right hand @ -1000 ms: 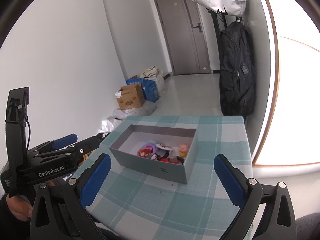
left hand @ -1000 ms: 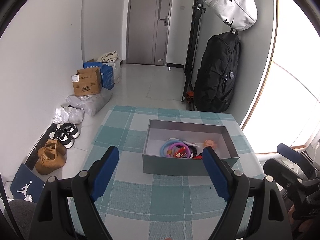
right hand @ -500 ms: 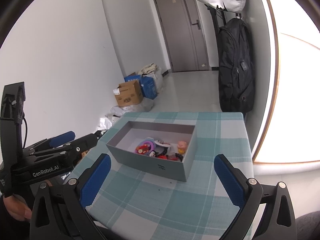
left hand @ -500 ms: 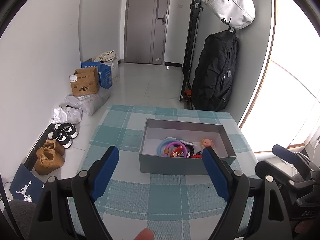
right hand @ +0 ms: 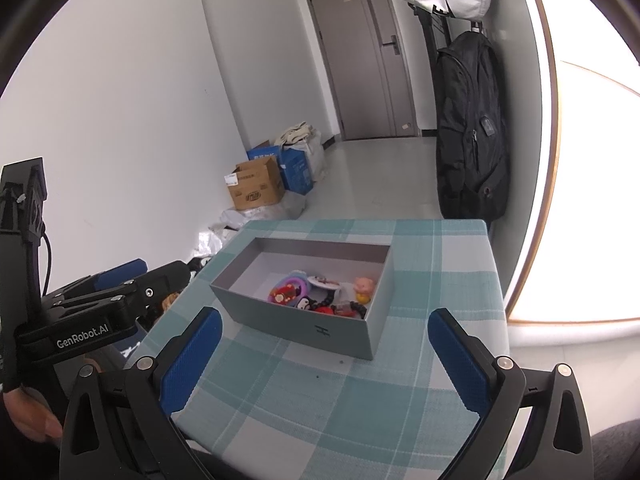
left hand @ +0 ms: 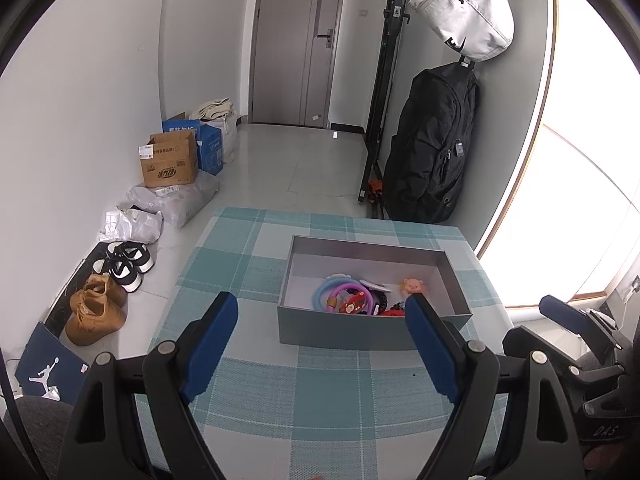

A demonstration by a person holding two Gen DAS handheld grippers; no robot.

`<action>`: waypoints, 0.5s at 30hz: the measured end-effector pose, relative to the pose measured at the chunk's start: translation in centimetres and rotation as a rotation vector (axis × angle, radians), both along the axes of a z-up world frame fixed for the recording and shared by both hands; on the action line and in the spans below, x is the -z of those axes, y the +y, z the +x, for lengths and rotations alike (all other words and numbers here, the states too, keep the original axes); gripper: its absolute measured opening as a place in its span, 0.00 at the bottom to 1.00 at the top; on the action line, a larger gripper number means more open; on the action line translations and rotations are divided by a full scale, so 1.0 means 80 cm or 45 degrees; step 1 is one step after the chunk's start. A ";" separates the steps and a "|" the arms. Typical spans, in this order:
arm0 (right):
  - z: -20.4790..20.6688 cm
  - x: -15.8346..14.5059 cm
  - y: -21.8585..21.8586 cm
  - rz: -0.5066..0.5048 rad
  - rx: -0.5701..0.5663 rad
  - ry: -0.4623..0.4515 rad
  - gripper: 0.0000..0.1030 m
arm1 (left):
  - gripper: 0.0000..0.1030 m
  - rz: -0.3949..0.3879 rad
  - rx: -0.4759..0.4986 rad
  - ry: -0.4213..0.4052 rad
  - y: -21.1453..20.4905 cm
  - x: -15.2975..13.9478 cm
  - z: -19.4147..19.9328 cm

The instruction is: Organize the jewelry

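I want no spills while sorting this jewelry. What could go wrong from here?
The trinkets lie tangled in a heap in the grey box, so lifting one might drag out others. The box looks light and a gripper could push it across the checked tablecloth. Both the left gripper and right gripper face one box and may collide.

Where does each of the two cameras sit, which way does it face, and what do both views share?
Left wrist view: sits on the left gripper, facing over the checked table toward the door; its open blue fingers frame the grey box, the right gripper at right.
Right wrist view: sits on the right gripper, facing the box from its right; its open fingers and the left gripper show.
Shared: box, trinkets, table, black backpack.
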State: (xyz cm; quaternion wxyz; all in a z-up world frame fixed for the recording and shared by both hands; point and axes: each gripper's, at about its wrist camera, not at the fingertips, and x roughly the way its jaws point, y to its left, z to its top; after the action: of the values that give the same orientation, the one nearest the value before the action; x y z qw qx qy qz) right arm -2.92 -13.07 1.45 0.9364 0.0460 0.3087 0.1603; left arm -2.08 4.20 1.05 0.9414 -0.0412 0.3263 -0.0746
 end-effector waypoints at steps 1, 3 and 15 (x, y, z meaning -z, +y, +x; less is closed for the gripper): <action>0.000 0.000 0.000 0.000 0.000 0.000 1.00 | 0.80 -0.004 0.000 0.000 0.001 0.000 0.001; 0.000 0.000 0.000 -0.002 0.001 0.000 1.00 | 0.80 -0.005 0.001 0.003 0.001 0.000 0.001; 0.001 0.005 0.001 -0.010 0.003 0.024 1.00 | 0.80 -0.001 0.042 0.002 -0.005 0.001 0.000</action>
State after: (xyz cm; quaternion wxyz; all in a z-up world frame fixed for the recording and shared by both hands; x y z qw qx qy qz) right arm -2.81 -13.01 1.07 0.9338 0.0442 0.3181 0.1576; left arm -2.07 3.80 1.00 0.9398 -0.0362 0.3278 -0.0900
